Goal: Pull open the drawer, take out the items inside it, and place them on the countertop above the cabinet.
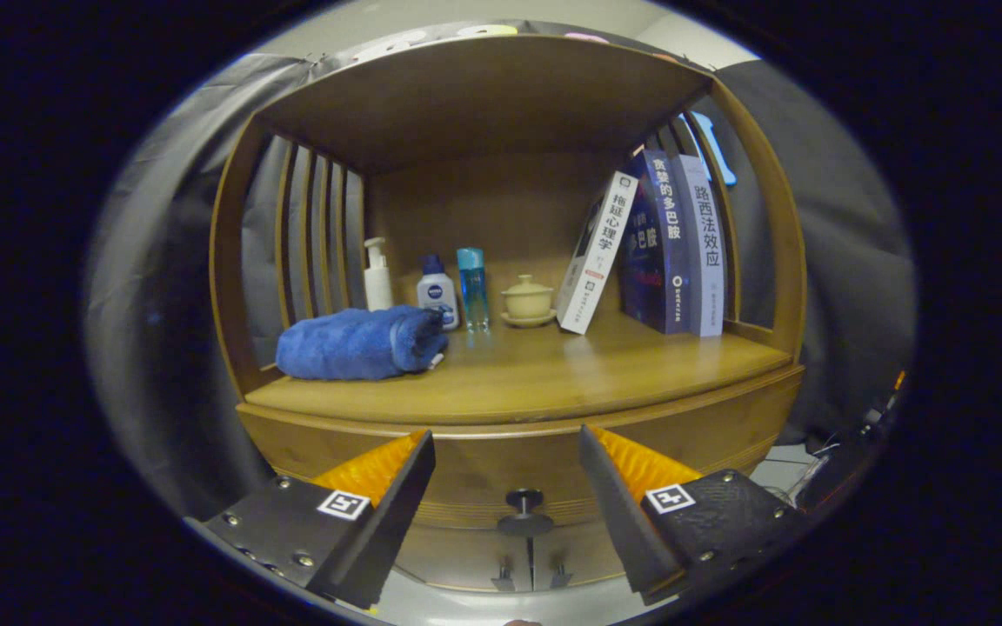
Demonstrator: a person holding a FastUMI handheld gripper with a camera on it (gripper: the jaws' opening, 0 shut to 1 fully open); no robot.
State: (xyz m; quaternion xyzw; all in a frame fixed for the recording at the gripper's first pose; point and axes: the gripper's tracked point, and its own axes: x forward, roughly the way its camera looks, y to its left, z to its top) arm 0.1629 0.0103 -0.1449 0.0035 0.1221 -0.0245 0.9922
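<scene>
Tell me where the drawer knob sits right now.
In the gripper view, the drawer knob sits on the closed drawer front below the countertop, centred in the gap of the open hand-held gripper, untouched.

Mock home corner in a cloth-walled booth: wooden cabinet, books, toiletries, folded towel.

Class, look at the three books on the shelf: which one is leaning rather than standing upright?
The white book nearest the lidded cup: it tilts against the dark blue book, which stands upright like the pale book.
</scene>
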